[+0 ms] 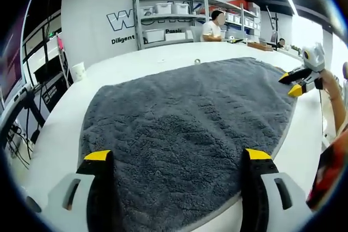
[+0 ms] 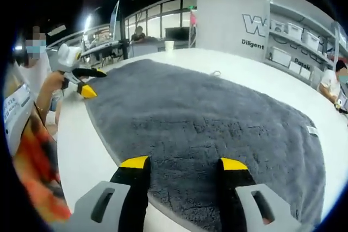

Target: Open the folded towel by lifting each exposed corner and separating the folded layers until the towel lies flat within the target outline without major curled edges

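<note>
A grey fluffy towel (image 1: 190,112) lies spread out on the white table (image 1: 60,134), with its surface mostly smooth. My left gripper (image 1: 177,155) hovers over the towel's near edge, jaws wide apart and nothing between them. In the left gripper view, the right gripper (image 1: 293,83) hangs open by the towel's far right corner. In the right gripper view the towel (image 2: 206,118) stretches away from my right gripper (image 2: 184,162), which is open above the near edge. The left gripper (image 2: 89,82) sits open at the far left corner there. A small white tag (image 2: 311,130) shows on the towel's right edge.
A paper cup (image 1: 79,71) stands near the table's left edge, the same cup (image 2: 169,45) at the far end in the right gripper view. A small object (image 1: 197,61) lies beyond the towel. Shelves with bins (image 1: 168,20) and a person (image 1: 213,25) are behind the table.
</note>
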{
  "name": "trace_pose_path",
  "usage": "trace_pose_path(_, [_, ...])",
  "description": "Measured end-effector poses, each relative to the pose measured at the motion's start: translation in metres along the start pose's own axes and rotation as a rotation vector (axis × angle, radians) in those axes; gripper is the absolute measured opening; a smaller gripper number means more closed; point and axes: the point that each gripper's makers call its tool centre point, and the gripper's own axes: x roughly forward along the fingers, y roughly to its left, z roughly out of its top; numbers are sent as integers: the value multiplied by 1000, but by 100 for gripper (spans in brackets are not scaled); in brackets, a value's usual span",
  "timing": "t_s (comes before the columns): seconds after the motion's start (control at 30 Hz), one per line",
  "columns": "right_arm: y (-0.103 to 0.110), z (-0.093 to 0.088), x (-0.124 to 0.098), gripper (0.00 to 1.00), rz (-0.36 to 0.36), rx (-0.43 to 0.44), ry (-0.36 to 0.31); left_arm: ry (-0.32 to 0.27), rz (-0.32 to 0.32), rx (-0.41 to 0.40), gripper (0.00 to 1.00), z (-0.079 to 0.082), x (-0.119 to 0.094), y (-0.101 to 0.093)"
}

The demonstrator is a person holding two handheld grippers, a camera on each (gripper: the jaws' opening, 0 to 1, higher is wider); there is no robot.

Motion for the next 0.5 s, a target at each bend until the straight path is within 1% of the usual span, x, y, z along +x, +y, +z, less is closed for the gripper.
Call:
trace_pose_path(0.3, [0, -4, -6, 46, -6, 11, -29, 1, -1, -5, 97, 0, 1, 0])
trace_pose_path(0.5, [0, -5, -9, 45, -9, 15, -34, -2, -2, -13, 97, 0, 1, 0])
